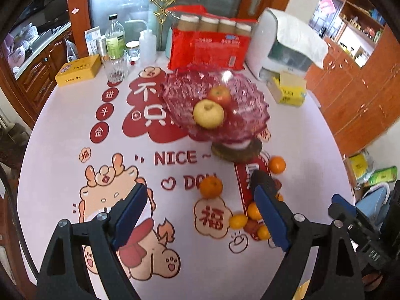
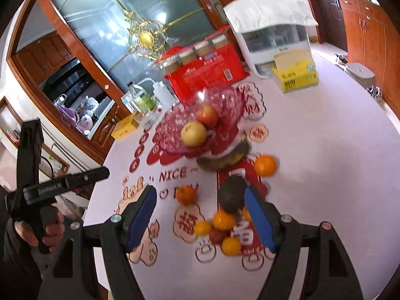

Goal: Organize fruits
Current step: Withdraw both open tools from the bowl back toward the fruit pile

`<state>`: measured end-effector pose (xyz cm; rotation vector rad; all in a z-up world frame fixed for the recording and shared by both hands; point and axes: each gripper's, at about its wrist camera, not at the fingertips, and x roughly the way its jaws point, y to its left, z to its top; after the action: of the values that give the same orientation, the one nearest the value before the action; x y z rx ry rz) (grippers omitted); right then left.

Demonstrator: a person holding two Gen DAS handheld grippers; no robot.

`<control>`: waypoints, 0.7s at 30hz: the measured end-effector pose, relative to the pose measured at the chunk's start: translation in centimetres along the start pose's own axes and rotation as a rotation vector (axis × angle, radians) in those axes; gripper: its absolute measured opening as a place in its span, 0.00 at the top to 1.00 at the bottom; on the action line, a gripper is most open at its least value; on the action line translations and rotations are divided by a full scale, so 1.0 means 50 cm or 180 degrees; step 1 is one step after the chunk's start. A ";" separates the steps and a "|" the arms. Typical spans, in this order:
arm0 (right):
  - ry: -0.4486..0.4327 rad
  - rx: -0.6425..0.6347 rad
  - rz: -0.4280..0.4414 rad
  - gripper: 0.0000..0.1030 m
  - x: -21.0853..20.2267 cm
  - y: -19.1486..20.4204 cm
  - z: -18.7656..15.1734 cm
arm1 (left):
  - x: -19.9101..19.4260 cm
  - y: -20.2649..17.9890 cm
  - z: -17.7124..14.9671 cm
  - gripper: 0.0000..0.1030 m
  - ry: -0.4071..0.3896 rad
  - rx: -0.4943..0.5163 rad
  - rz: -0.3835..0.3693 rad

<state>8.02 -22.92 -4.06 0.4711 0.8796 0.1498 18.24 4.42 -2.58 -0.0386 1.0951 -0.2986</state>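
A red glass fruit bowl (image 1: 240, 105) (image 2: 225, 105) on a stand holds a yellow apple (image 1: 208, 113) (image 2: 193, 133) and a red apple (image 1: 220, 94) (image 2: 207, 115). Loose oranges lie on the table: one (image 1: 211, 187) (image 2: 186, 195) in front of the bowl, one (image 1: 277, 164) (image 2: 265, 165) to its right. A cluster of small oranges (image 1: 253, 218) (image 2: 223, 232) and a dark avocado (image 2: 231, 195) lie nearer. My left gripper (image 1: 201, 200) is open and empty above the table. My right gripper (image 2: 200, 207) is open and empty above the cluster.
At the back stand a red package with jars (image 1: 212, 47), a white appliance (image 1: 287, 47), a yellow tissue box (image 1: 290, 90), a yellow tin (image 1: 78, 70), a glass (image 1: 115, 67) and bottles (image 1: 115, 37). Wooden cabinets (image 1: 355, 82) stand right.
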 end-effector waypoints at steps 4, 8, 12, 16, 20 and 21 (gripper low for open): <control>-0.0060 -0.0065 0.0032 0.29 0.003 -0.004 -0.055 | 0.011 -0.010 -0.016 0.16 0.0137 0.0116 -0.0043; -0.0121 -0.0150 -0.0045 0.29 0.016 -0.006 -0.106 | 0.034 -0.019 -0.016 0.15 0.0245 0.0266 -0.0096; -0.0190 -0.0273 -0.0211 0.29 0.036 -0.007 -0.149 | 0.070 -0.024 -0.012 0.15 0.0361 0.0388 -0.0136; -0.0198 -0.0505 -0.0499 0.29 0.064 -0.005 -0.190 | 0.116 -0.027 -0.005 0.15 0.0480 0.0498 -0.0179; -0.0065 -0.0610 -0.0684 0.29 0.094 -0.003 -0.223 | 0.163 -0.027 0.004 0.15 0.0576 0.0544 -0.0274; -0.0034 -0.0625 -0.0712 0.29 0.100 -0.001 -0.228 | 0.175 -0.028 0.005 0.15 0.0595 0.0561 -0.0293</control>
<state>2.41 -17.59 -13.82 0.1885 0.8909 0.0278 21.83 0.78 -9.82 0.0978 1.2504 -0.4879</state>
